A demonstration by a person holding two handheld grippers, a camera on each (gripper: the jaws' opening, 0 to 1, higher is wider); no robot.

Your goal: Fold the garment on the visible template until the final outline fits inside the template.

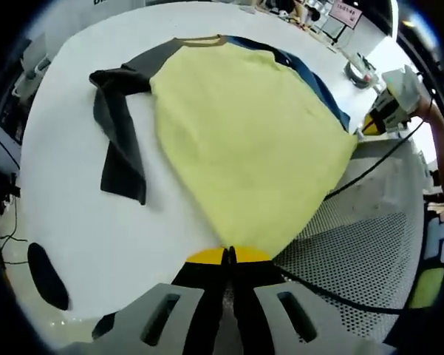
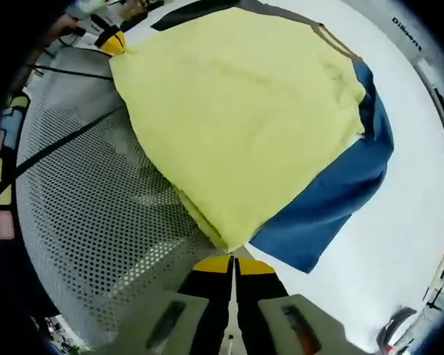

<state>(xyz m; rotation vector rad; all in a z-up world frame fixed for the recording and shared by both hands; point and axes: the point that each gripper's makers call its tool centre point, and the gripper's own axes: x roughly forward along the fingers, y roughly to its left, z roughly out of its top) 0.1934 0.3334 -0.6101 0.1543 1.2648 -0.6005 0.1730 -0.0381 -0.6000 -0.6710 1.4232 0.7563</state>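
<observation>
I see bright, even overhead light, white tabletop [image 1: 81,214] near blown out, soft shadows, heavy fisheye warp, edges blurred.

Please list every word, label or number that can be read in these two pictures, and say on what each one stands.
"Dil…" then blurred letters: dark print at the table's far edge, right gripper view.
Pink-edged sign beyond the table, left gripper view: digits too small to read.
The garment bears no text.

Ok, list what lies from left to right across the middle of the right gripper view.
Perforated grey surface → yellow body of the garment → blue sleeve → white table.
</observation>
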